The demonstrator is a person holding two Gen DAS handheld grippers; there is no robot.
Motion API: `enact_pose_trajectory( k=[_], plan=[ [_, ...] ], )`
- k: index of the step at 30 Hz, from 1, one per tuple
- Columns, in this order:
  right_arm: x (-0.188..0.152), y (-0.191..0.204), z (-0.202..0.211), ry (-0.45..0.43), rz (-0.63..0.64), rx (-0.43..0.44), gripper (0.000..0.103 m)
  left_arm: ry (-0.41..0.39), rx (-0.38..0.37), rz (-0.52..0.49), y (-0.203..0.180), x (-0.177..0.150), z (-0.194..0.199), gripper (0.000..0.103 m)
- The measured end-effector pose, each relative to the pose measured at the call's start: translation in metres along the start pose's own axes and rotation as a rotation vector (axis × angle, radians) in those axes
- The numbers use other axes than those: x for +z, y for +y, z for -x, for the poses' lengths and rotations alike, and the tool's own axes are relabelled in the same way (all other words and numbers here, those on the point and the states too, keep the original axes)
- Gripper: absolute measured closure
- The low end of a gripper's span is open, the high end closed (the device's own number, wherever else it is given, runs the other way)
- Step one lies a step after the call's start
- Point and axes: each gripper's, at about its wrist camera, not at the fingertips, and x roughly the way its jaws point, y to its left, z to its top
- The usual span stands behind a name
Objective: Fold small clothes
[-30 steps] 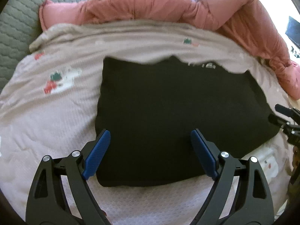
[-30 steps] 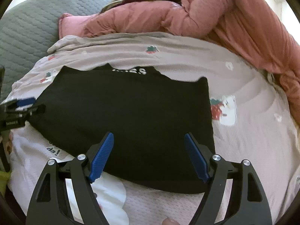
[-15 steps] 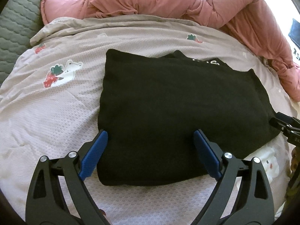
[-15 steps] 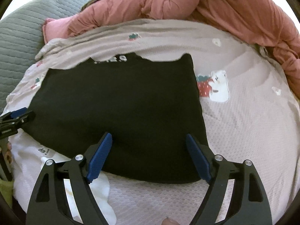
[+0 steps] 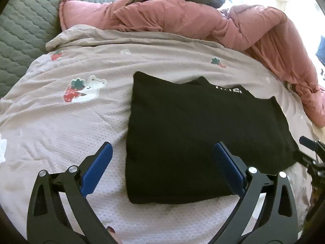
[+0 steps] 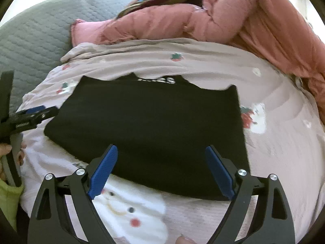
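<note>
A black folded garment (image 5: 195, 134) with white lettering at its far edge lies flat on a pale pink printed bedsheet (image 5: 61, 122). It also shows in the right wrist view (image 6: 154, 126). My left gripper (image 5: 162, 152) is open and empty, above the garment's near left corner. My right gripper (image 6: 161, 154) is open and empty, above the garment's near edge. The right gripper shows at the right edge of the left wrist view (image 5: 310, 154). The left gripper shows at the left edge of the right wrist view (image 6: 30, 116).
A crumpled pink quilt (image 5: 203, 22) is heaped along the far side and right of the bed. A grey quilted cover (image 5: 22, 24) lies at the far left. A green thing (image 6: 9, 201) sits at the bed's left edge.
Both grippers have drawn back from the garment and stayed open. The left one has shifted left, so its left finger is now over bare sheet. The garment has not moved.
</note>
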Motion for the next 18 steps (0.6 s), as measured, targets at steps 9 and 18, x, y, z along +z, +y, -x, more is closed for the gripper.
enact_pose_trajectory(
  k=[9,18],
  plan=[
    [0.004,0.047,-0.002,-0.016,0.093,0.052,0.007,-0.029,0.038,0.030,0.013,0.005,0.006,0.010],
    [0.004,0.089,-0.012,-0.005,0.173,0.090,0.007,-0.036,0.093,0.062,0.029,0.008,0.005,0.010]
  ],
)
